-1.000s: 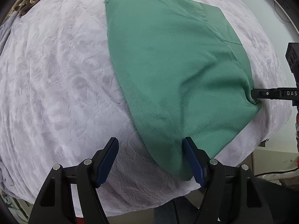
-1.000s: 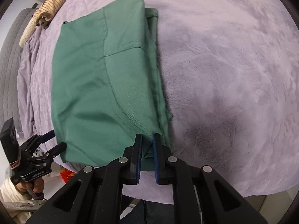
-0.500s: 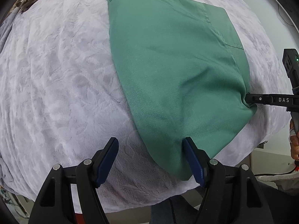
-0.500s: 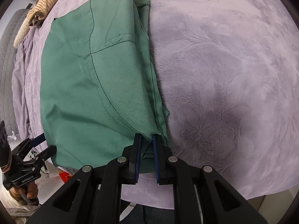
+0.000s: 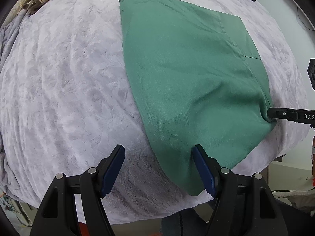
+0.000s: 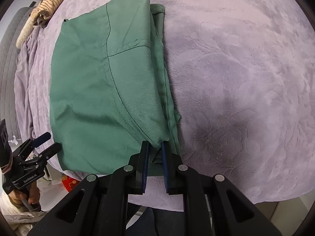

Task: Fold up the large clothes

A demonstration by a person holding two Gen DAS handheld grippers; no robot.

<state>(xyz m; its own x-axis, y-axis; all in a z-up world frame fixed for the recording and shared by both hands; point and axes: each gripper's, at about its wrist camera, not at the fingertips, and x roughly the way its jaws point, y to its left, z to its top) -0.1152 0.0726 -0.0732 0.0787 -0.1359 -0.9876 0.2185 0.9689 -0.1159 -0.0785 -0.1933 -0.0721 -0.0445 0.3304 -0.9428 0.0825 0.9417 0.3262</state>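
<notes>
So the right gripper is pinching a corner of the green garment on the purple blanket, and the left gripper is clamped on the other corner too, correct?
Not quite. The left gripper is open above the green garment, gripping nothing, as the left wrist view shows. The right gripper does pinch a corner on the purple blanket.

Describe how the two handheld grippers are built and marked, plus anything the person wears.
Both the left gripper and right gripper have black angular frames, silver rivets and blue-padded fingers. White lettering runs along each body. A whitish sleeve shows at the left wrist.
</notes>
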